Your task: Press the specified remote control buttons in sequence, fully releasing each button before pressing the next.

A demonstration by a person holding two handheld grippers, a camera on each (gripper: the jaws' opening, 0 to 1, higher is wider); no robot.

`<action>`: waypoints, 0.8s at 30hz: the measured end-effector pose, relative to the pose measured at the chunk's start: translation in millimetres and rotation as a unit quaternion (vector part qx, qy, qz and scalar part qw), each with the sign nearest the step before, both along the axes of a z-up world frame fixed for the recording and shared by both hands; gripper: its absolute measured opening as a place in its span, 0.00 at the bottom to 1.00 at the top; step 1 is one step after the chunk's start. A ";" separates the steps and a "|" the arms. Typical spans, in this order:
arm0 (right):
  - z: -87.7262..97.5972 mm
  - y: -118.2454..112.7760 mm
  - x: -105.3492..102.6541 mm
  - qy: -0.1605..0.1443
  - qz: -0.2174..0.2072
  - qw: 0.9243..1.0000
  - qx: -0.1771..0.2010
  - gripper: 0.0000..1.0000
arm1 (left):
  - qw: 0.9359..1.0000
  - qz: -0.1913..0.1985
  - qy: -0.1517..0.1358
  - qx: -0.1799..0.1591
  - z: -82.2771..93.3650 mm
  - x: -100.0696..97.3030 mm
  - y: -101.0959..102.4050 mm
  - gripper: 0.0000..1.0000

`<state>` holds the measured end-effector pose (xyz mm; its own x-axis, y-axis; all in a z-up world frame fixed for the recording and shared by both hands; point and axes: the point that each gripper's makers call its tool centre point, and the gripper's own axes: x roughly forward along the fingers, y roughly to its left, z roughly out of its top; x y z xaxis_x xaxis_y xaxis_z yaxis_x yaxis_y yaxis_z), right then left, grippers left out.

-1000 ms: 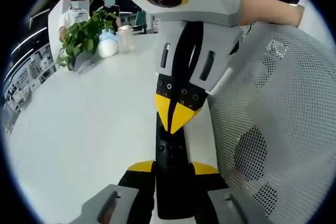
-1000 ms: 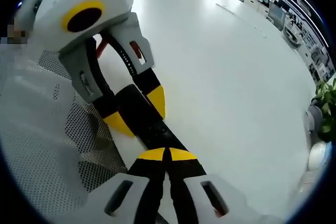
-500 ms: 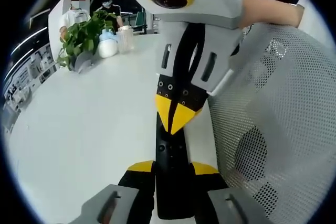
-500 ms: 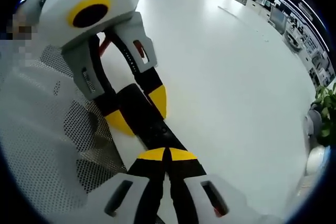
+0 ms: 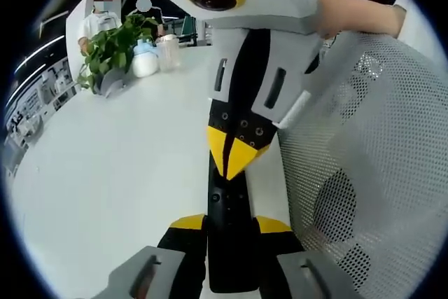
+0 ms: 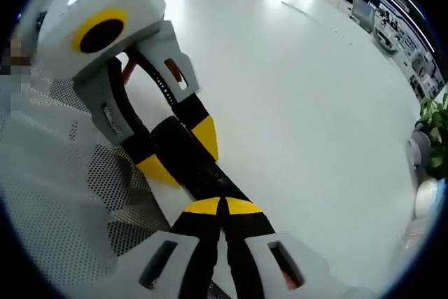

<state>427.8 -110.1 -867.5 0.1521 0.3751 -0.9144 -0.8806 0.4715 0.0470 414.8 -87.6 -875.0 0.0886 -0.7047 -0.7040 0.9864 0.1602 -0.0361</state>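
1. Remote control (image 5: 227,222): a long black bar. In the left gripper view its near end is hidden between the left claw's (image 5: 229,223) jaws and its far end is covered by the right claw's tips. Button markings are too dark to make out.
2. In the right gripper view the remote control (image 6: 187,155) runs from the right claw (image 6: 224,206) up and left to the left claw (image 6: 176,155). Only a short middle section is exposed.
3. Left claw state: narrowed onto the remote control, one yellow-tipped jaw touching each long side of the bar in both views.
4. Right claw (image 5: 234,152) state: jaws brought together, yellow tips meeting with no gap. In both views the joined tips rest on the top face of the remote control. Whether a button is depressed beneath them cannot be told.
5. Position of the remote control: it lies between the two claws, held at one end by the left claw and touched from above by the right claw near mid-length. It sits just above or on the white tabletop (image 5: 126,166); contact with the surface cannot be confirmed.
6. A white mesh chair back (image 5: 364,173) stands just beside the remote control and cuts off the tabletop edge. It also appears in the right gripper view (image 6: 63,194).
7. A potted plant (image 5: 112,50) and white bottles (image 5: 145,59) stand at the far edge of the tabletop, well apart from the claws; details are small and blurred.
8. A hand (image 5: 357,15) holding the right claw is partly cut off at the frame edge.
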 end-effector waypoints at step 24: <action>-0.4 5.7 -4.0 -0.017 0.028 0.999 0.017 0.00 | 1.000 -0.003 -0.001 0.001 0.3 0.1 0.3 0.25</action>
<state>423.7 -104.5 -867.9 0.1600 0.4154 -0.8954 -0.9070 0.4198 0.0327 414.8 -87.3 -874.7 0.0862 -0.7039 -0.7050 0.9875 0.1542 -0.0332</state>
